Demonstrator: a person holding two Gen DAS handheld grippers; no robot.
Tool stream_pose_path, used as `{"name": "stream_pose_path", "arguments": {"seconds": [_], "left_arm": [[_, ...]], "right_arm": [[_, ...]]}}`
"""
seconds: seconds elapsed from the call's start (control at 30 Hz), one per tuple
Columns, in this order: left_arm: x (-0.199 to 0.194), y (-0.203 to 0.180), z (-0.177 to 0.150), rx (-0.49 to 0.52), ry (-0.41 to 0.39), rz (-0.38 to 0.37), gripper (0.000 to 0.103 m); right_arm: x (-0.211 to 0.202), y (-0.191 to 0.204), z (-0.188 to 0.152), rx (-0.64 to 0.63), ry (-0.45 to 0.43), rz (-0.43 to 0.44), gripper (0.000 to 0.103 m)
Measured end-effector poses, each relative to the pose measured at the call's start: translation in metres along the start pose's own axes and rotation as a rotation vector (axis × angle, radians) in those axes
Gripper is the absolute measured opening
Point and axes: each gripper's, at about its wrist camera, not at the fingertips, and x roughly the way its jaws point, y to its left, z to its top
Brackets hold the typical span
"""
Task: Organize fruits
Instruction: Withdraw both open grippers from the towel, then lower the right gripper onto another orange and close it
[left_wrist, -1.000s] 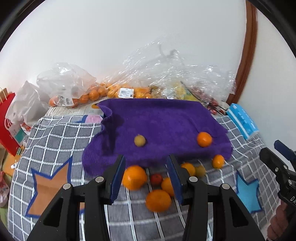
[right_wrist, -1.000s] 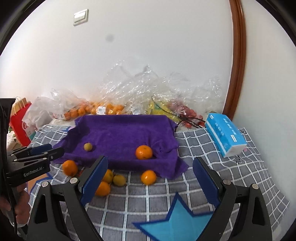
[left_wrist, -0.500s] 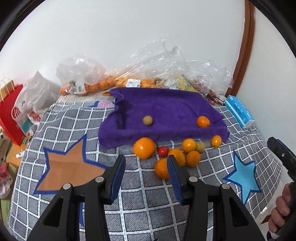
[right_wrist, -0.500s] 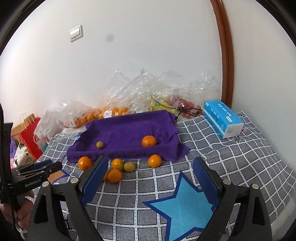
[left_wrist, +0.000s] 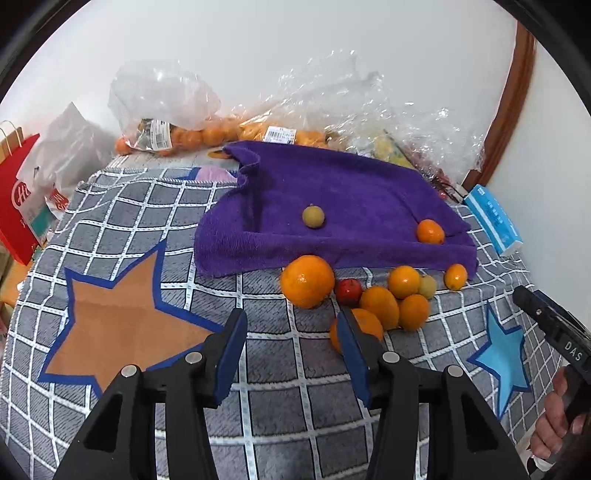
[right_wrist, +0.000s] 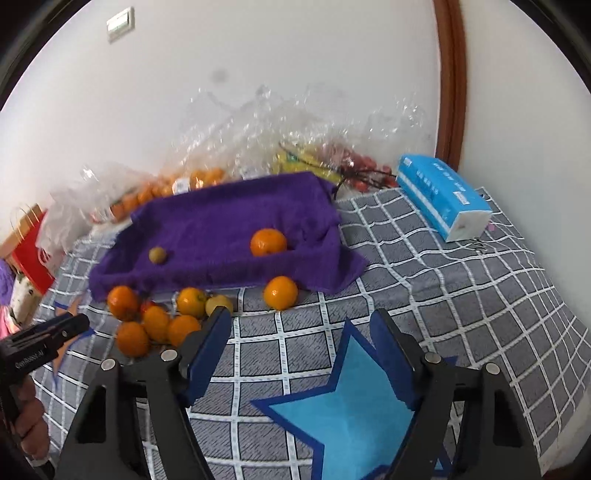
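Your left gripper (left_wrist: 291, 328) sits low in the middle of the left wrist view, its blue-padded fingers (left_wrist: 231, 354) parted by a moderate gap and opening. Nothing lies between them; only the grey checked blanket (left_wrist: 147, 206) shows in the gap. The right-hand finger of this pair overlaps an orange (left_wrist: 364, 325) in the picture, but whether it touches the fruit you cannot tell from here.

Your right gripper (right_wrist: 301, 330) fills the bottom of the right wrist view. Its fingers (right_wrist: 207, 350) stand wider apart than the left pair and are closing, with nothing between them but the blanket and the tip of the light blue star (right_wrist: 347, 406).

The loose fruit lies in a cluster just below the front edge of the purple towel (left_wrist: 332, 192): a large orange (left_wrist: 306, 281) near the centre of the left view, a small red fruit (left_wrist: 348, 291) touching it, then several smaller oranges (left_wrist: 404, 282) and a pale yellow-green fruit (left_wrist: 427, 286) to the right. One small orange (right_wrist: 280, 292) sits apart, just above your right fingers in the right view. On the towel rest a small olive-green fruit (left_wrist: 313, 216) and one orange (left_wrist: 430, 231), well apart.

Bagged oranges (left_wrist: 199, 134) lie along the wall at the top, and a blue tissue pack (right_wrist: 443, 195) lies at upper right.
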Motion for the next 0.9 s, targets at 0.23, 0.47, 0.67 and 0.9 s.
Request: {"name": "stream_pose_path", "arguments": {"seconds": [0.23, 0.47, 0.67, 0.9], "left_arm": [[0.019, 0.004, 0.014, -0.008, 0.012, 0.022, 0.049], [0.029, 0.007, 0.022, -0.015, 0.012, 0.027, 0.049], [0.034, 0.009, 0.022, -0.013, 0.032, 0.032, 0.049], [0.035, 0.014, 0.017, -0.017, 0.029, 0.027, 0.049]], "right_arm": [[0.032, 0.007, 0.008, -0.021, 0.029, 0.000, 0.068], [0.051, 0.012, 0.016, -0.037, 0.035, 0.018, 0.061], [0.055, 0.010, 0.014, -0.044, 0.036, 0.036, 0.054], [0.071, 0.013, 0.016, -0.057, 0.057, 0.048, 0.049]]}}
